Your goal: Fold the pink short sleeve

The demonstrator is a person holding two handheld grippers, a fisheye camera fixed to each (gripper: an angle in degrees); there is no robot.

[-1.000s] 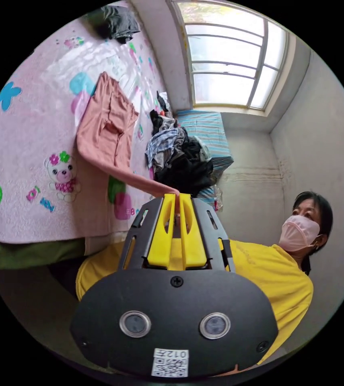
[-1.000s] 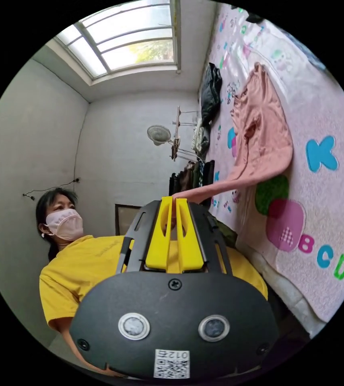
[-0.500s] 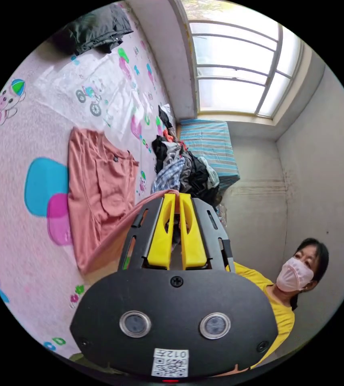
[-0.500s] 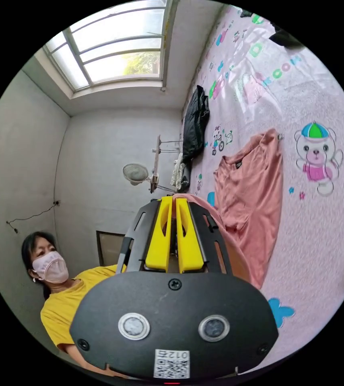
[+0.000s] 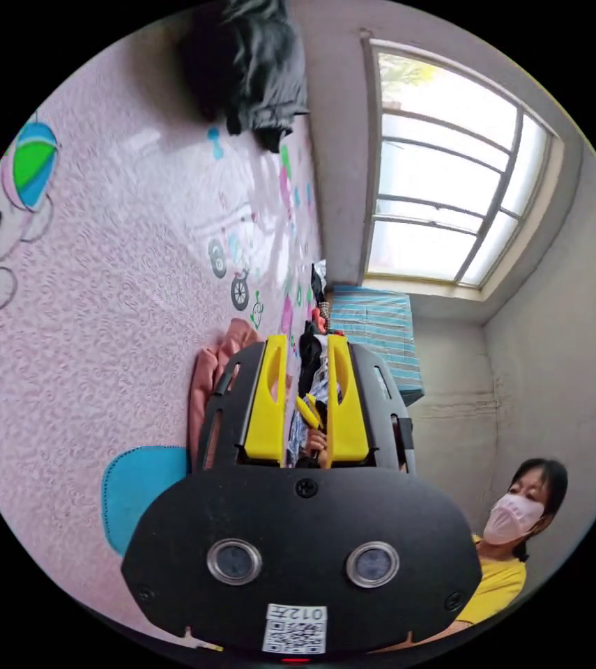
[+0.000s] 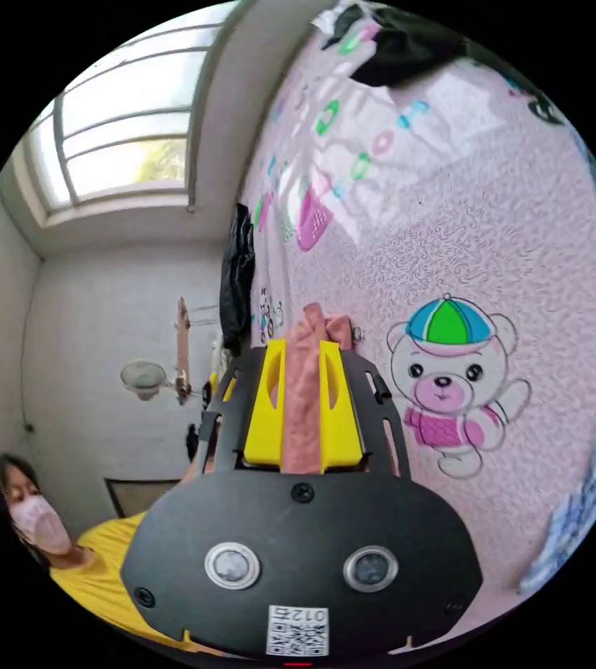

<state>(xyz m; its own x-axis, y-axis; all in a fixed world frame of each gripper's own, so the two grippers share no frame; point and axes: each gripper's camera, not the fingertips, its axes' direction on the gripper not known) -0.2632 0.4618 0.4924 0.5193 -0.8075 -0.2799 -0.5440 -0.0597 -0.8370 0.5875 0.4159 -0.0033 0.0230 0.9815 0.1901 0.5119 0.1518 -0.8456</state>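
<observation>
Right gripper view: I see my right gripper clamped on the soft pink short-sleeve shirt, bunched over the pink cartoon-print bed cover. My left gripper stands parted, empty. I judge the limp fabric needs edge grips.

Pink short sleeve salmon-pink; bedspread pale pink, cartoon bears, coloured letters; hand-held gripper yellow-jawed, black body.

Digits on the tag under the claw look mirrored, perhaps unreadable.
</observation>
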